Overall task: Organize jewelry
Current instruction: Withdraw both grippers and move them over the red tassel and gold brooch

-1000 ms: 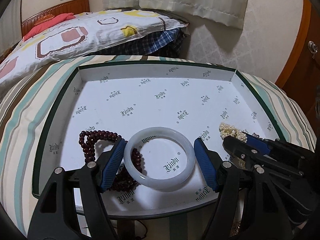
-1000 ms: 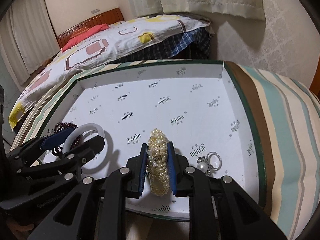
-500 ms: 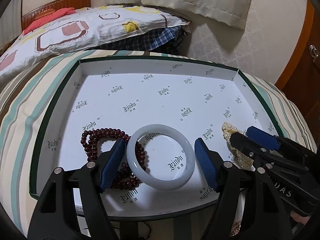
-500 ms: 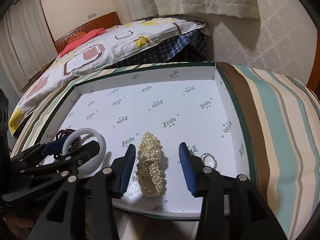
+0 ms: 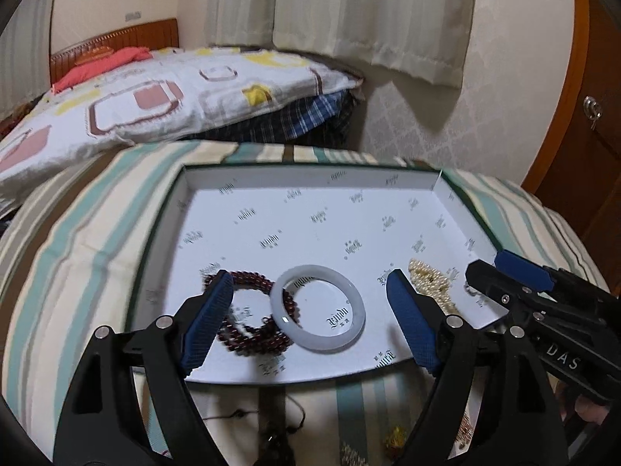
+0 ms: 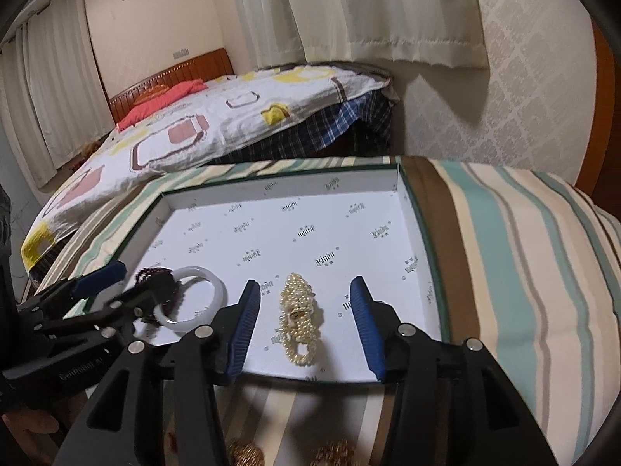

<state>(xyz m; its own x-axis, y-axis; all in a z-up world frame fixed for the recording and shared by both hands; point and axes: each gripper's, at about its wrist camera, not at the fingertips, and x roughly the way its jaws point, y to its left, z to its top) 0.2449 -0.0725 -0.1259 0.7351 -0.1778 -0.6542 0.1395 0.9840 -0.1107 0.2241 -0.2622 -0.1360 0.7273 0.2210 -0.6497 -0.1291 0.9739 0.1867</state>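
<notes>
Both my left gripper [image 5: 308, 322] and right gripper [image 6: 306, 320] hang spread and empty above the tray [image 5: 310, 178]; the white bangle [image 5: 318, 308], lying on the dark bead strand [image 5: 252, 310], looks rigid, slick, probably brittle—grip across its rim—while the pearl bracelet [image 6: 300, 318] seems limp.

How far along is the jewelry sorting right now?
Done: the white jade bangle, dark red bead strand and cream pearl bracelet lie in the white printed tray. In hand: nothing; left tongs and right tongs are open. Left: gold pieces on the striped cloth below the tray.
</notes>
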